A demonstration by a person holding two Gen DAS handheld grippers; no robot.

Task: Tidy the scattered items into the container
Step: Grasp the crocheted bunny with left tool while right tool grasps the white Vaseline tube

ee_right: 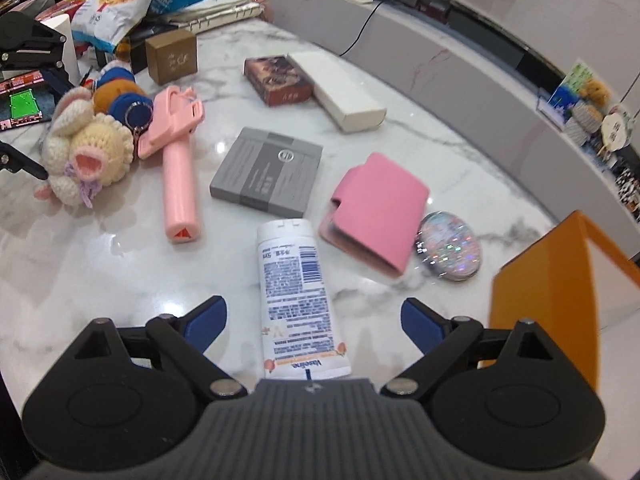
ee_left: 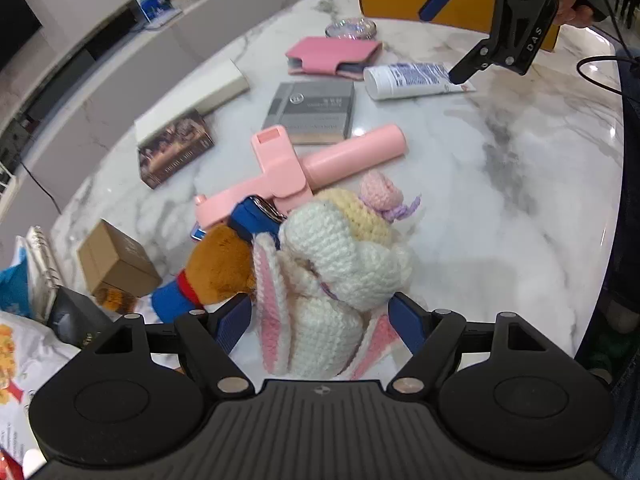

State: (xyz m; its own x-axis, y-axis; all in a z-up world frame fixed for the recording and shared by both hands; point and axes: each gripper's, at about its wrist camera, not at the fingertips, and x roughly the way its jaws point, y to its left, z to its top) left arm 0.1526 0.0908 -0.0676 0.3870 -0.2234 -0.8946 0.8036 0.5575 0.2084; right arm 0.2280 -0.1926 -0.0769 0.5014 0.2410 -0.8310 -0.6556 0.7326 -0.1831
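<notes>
Orange container cut off at right frame edge beyond the glitter compact; brown plush half hidden behind crochet doll.

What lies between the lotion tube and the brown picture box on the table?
The grey flat box lies between the lotion tube and the brown picture box; the right wrist view shows it best.

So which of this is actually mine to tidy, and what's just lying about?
Job: crochet doll, lotion tube, pink wallet, grey box, pink selfie stick, orange container.

Lying about, likely: snack bag, notebooks.
</notes>
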